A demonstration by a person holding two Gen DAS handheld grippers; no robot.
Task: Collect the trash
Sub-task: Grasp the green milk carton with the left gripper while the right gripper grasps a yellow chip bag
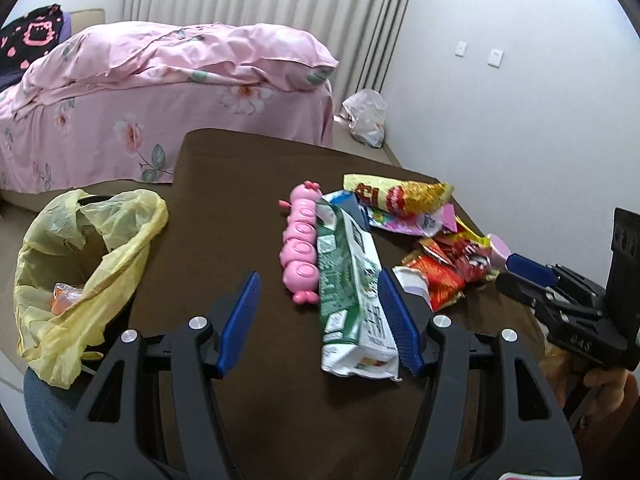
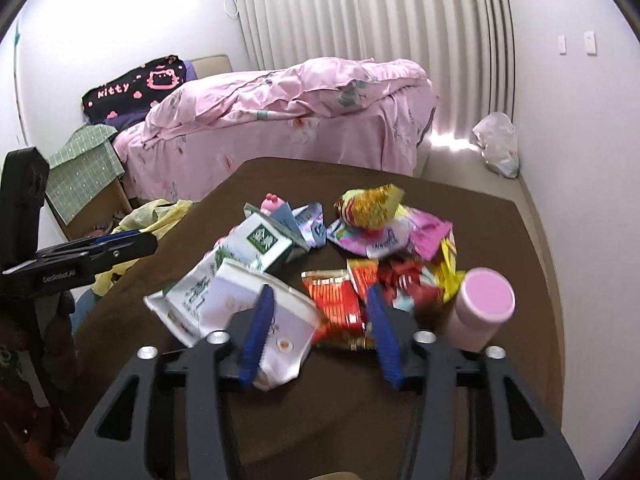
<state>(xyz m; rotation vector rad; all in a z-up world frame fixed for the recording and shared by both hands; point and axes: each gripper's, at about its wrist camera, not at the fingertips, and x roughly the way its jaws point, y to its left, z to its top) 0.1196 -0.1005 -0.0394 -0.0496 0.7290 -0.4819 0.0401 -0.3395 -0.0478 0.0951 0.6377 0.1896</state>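
Observation:
A pile of trash lies on the brown table (image 1: 240,200): a green-and-white carton (image 1: 352,288), red snack wrappers (image 1: 440,276), a yellow-red bag (image 1: 400,196) and a pink caterpillar-shaped toy (image 1: 300,248). My left gripper (image 1: 320,284) is open, its right finger beside the carton. My right gripper (image 2: 320,300) is open over a white bag (image 2: 256,312) and the red wrappers (image 2: 340,296). A pink-lidded cup (image 2: 480,304) stands right of it. A bin lined with a yellow bag (image 1: 80,264) sits left of the table.
A bed with a pink floral cover (image 1: 160,92) stands behind the table. A white plastic bag (image 1: 366,116) lies on the floor by the curtain. A green checked cloth covers a box (image 2: 84,172) at left. The right gripper shows in the left wrist view (image 1: 520,276).

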